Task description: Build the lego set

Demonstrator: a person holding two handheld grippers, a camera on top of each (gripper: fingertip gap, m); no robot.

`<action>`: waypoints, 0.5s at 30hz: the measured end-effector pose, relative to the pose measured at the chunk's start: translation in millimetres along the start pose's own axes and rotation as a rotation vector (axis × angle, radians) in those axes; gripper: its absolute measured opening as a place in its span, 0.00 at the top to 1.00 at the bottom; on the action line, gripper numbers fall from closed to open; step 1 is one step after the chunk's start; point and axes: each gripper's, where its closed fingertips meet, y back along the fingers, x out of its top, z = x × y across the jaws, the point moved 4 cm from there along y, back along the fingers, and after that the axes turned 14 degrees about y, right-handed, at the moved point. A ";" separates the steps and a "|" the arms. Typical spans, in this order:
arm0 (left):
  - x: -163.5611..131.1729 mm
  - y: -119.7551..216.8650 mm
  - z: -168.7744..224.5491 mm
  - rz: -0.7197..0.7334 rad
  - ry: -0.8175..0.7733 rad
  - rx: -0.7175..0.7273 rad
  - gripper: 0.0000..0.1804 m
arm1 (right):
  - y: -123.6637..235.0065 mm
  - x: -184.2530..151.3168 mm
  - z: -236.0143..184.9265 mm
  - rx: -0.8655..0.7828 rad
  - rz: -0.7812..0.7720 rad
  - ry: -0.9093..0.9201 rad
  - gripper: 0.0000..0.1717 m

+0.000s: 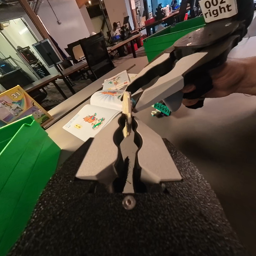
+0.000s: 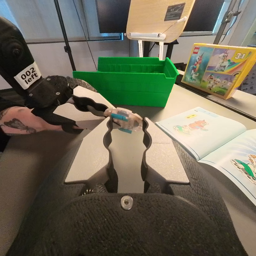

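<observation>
Lay open on grey table (image 2: 194,102): instruction booklet (image 2: 194,133). Behind it, green bin (image 2: 124,90); yellow toy box (image 2: 216,72) leaning to one side. Loose green brick (image 1: 162,109) nearby.

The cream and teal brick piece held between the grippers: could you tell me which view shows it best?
The right wrist view: the brick piece shows its broad face with teal bars. The left wrist view shows it only edge-on, a thin cream sliver between the left gripper's fingers.

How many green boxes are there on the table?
2. One green bin sits at the near left, in front of the yellow toy box. The other green bin stands at the far right. More may be hidden out of view.
</observation>
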 end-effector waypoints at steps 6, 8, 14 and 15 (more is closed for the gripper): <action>-3.7 -0.5 -1.0 -0.023 0.045 -0.036 0.97 | 6.2 -5.4 5.8 -0.023 -0.040 0.056 0.90; -4.5 -1.6 -0.7 -0.028 0.027 -0.017 0.97 | 5.6 -7.0 6.4 -0.015 -0.047 0.030 0.90; -5.5 -3.2 -4.7 -0.036 -0.021 0.047 0.98 | -2.6 -4.5 2.3 0.010 -0.005 -0.098 0.75; -4.7 -2.6 -5.0 -0.031 -0.020 0.048 0.98 | -2.6 -3.3 2.5 0.007 0.007 -0.112 0.75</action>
